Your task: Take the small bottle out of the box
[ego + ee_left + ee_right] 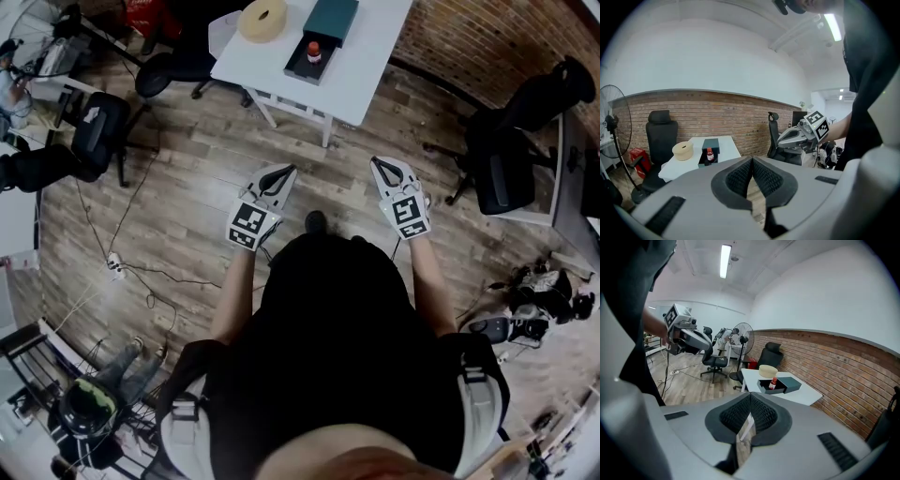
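Note:
The small red bottle (313, 52) with a dark cap stands upright in an open dark box (302, 67) on the white table (361, 66). The box's teal lid (330, 19) lies just behind it. Both grippers hang over the wooden floor, well short of the table, with their jaws pointing at it. My left gripper (287, 172) is shut with nothing in it, and so is my right gripper (379, 164). From the left gripper (752, 160), the bottle (709, 154) shows far off; from the right gripper (750, 397), the bottle (773, 383) is far off too.
A beige round roll (263, 19) sits on the table left of the box. Black office chairs stand at the left (98, 136) and right (506, 169). Cables and a power strip (114, 266) lie on the floor. A brick wall (487, 37) runs behind the table.

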